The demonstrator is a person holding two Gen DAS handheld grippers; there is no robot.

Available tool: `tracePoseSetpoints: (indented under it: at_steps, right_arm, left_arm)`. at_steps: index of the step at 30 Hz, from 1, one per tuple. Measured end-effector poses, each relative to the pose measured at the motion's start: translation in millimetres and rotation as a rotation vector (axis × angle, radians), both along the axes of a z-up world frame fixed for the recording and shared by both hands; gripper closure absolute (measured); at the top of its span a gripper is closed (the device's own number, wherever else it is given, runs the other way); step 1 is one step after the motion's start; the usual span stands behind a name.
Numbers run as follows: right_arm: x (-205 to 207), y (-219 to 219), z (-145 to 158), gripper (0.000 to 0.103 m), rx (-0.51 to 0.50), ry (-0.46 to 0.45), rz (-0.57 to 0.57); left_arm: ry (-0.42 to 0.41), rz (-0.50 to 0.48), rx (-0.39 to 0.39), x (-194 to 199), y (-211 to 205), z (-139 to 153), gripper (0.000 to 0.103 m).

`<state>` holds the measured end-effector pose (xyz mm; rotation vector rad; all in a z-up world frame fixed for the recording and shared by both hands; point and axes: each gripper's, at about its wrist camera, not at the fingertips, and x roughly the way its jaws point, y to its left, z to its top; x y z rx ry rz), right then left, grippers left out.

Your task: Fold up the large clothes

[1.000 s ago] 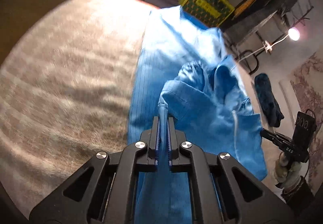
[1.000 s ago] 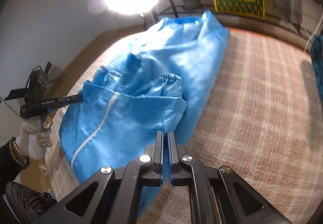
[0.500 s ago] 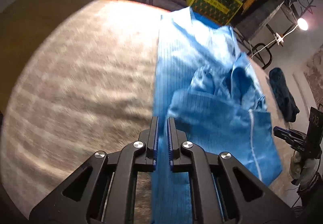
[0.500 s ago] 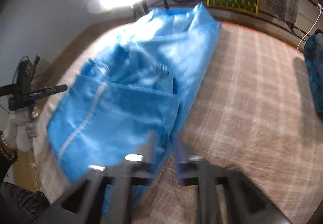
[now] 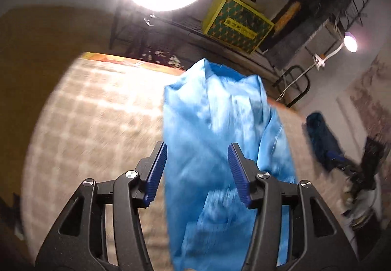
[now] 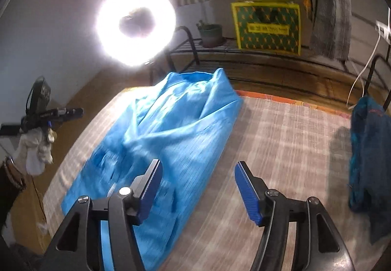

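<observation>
A large bright blue garment (image 5: 220, 143) lies folded lengthwise in a long strip on a beige checked bed cover (image 5: 97, 112). My left gripper (image 5: 198, 168) is open and empty above the near part of the strip. In the right wrist view the same garment (image 6: 166, 139) lies left of centre on the cover (image 6: 281, 148). My right gripper (image 6: 198, 183) is open and empty above the garment's right edge. The left gripper also shows at the far left of the right wrist view (image 6: 73, 112), held in a white-gloved hand.
A dark blue cloth (image 6: 369, 161) lies at the cover's right side, also seen in the left wrist view (image 5: 322, 136). A ring light (image 6: 135, 26), a metal rack (image 6: 185, 50), a yellow-green box (image 6: 266, 26) and hanging clothes stand beyond the far edge.
Both grippers were shut on the blue garment's near edge; they have opened and let go. The garment dropped onto itself, and both grippers have lifted and tilted toward the far end.
</observation>
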<state>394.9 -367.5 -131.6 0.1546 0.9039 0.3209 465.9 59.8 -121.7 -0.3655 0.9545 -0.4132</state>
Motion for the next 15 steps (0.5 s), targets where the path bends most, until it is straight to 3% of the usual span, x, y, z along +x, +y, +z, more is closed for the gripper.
tracePoseSetpoints:
  at_steps: [8,15]
  right_arm:
    - [97,-35,-66,0.039,0.226,0.106,-0.048]
    - [147,-42,-111,0.035,0.269,0.154,-0.079]
  left_arm:
    - [0.107,0.013,-0.09,84,-10,-58,0.05]
    - [0.157,0.008,-0.142,131,-18,-91,0.05]
